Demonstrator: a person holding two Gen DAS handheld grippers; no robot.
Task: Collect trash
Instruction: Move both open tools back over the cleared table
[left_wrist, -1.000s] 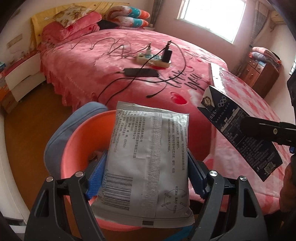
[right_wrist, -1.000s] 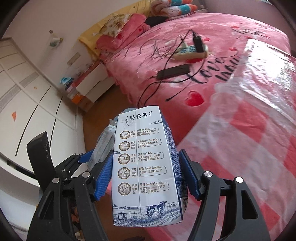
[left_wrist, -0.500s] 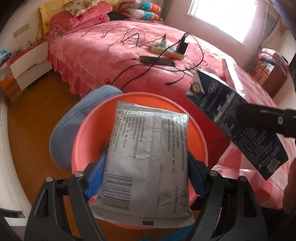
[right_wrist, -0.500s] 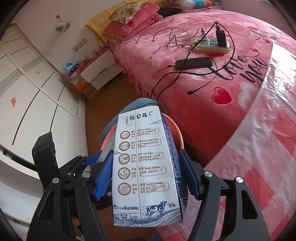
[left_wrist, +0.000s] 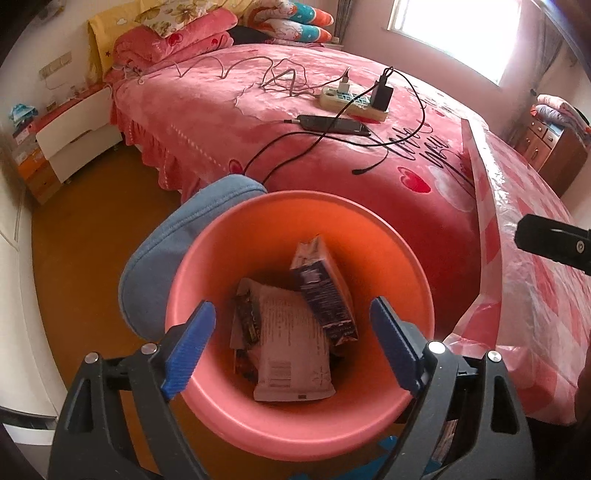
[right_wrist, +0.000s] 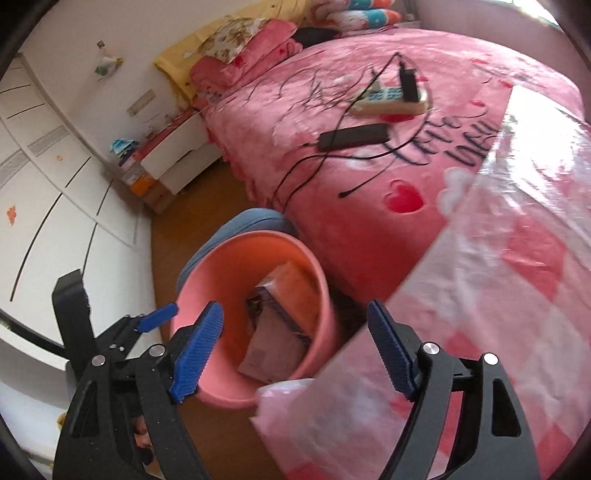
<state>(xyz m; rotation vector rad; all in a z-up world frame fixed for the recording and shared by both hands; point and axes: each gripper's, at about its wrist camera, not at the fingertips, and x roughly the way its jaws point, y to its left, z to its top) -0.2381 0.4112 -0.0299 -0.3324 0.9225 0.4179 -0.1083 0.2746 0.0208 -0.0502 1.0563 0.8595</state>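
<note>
Two pieces of trash, the silver pouch (left_wrist: 291, 343) and the milk carton (left_wrist: 321, 291), lie inside the pink bin (left_wrist: 207, 258); left gripper (left_wrist: 291, 350) and right gripper (right_wrist: 295, 350) have just been opening, both empty. Nothing more to collect shows.

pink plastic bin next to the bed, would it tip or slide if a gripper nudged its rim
The pink plastic bin probably slides or tips easily: it holds only a grey foil pouch and a dark blue milk carton, likely light. Its smooth wood floor offers little grip.

Smooth matt plastic bin (left_wrist: 229, 236), glossy foil pouch (left_wrist: 291, 350), plush bedspread (left_wrist: 221, 107), shiny plastic tablecloth (right_wrist: 517, 258).
</note>
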